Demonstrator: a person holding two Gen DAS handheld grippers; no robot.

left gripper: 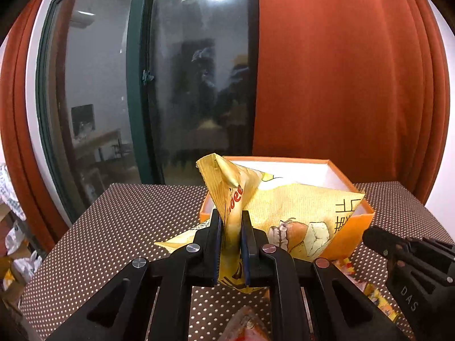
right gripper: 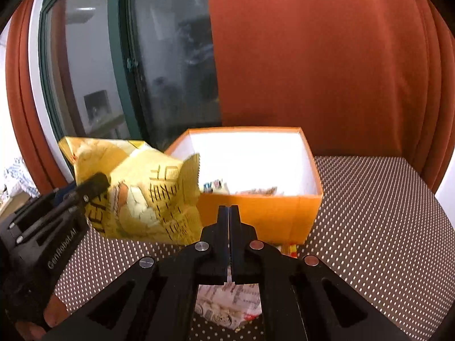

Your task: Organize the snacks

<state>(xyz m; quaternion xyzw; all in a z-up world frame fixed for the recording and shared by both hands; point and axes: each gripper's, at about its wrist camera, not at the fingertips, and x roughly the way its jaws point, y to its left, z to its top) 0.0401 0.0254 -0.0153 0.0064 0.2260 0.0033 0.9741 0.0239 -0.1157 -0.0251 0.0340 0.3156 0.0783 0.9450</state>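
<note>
Here the left gripper [left gripper: 231, 221] tilts downward, jaws clamped on the yellow snack bag [left gripper: 284, 207]; right gripper [right gripper: 229, 213] jaws together.

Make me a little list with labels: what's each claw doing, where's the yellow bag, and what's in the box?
left gripper: shut on the yellow snack bag
right gripper: shut, holding nothing
bag place: lifted at the orange box's near left corner
box: open, white inside, a few small packets at the bottom
table: brown cloth with white dots
under right gripper: another snack packet
</note>
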